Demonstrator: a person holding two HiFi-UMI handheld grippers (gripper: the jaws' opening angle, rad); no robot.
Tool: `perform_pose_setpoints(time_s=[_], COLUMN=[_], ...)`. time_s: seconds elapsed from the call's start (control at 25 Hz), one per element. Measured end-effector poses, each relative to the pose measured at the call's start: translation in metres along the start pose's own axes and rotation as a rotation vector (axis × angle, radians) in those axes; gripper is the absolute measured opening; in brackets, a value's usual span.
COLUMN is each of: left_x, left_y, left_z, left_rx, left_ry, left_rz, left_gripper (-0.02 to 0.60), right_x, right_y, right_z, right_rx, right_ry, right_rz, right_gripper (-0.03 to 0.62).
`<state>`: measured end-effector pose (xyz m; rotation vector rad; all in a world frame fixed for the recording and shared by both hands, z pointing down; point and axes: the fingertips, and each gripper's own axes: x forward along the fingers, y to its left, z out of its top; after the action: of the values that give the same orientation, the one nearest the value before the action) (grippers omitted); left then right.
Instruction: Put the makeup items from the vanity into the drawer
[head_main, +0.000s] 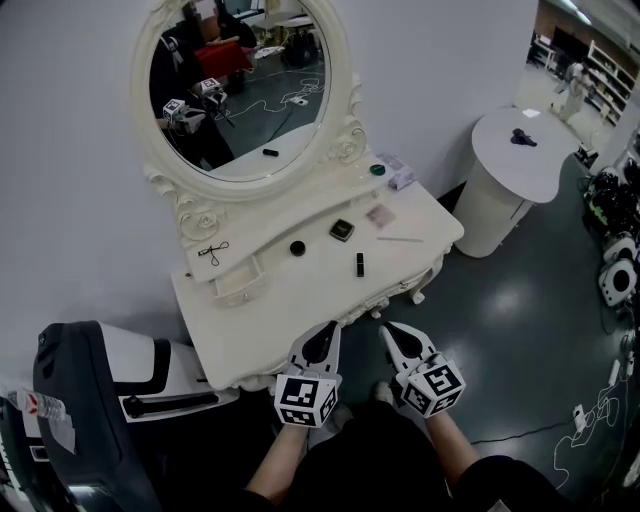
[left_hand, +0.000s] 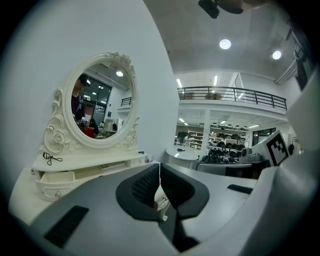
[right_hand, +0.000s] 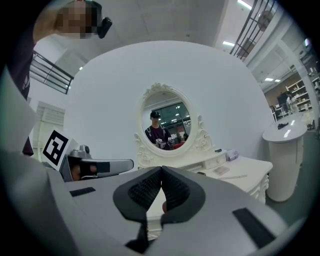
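Left gripper (head_main: 329, 330): jaws together, empty.
Right gripper (head_main: 391, 332): likewise closed (nothing held).
Risk: unopened jaws could knock the black tube (head_main: 359, 264), at 12 o'clock, off the vanity (head_main: 262, 335).

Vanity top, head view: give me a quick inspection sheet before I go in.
Surface: white vanity top, bare toward its front edge.
Job's things: eyelash curler, round black compact, square compact, black tube, pink palette, thin stick, green jar; small drawer looks pulled open.
Clutter: pale box beside the jar.
Grippers: left gripper and right gripper at the front edge, both shut, nothing held.
Cables: white cable on the floor at right.
Surroundings: oval mirror, round side table, black-and-white machine at left.
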<state>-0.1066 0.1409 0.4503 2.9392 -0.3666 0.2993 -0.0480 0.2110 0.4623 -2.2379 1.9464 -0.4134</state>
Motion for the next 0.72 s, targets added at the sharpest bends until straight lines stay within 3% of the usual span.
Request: perform_pose_setpoints(time_s=[0.72], left_x=[0.061], left_y=[0.030], left_z=[-0.009], left_rx=[-0.041], left_ry=[0.041], left_rz=[0.014], left_gripper=[0.017], right_x=[0.053], right_y=[-0.049], right_z=[-0.001], right_rx=[0.015], right_ry=[0.047], right_rz=[0.010], right_gripper=[0.025])
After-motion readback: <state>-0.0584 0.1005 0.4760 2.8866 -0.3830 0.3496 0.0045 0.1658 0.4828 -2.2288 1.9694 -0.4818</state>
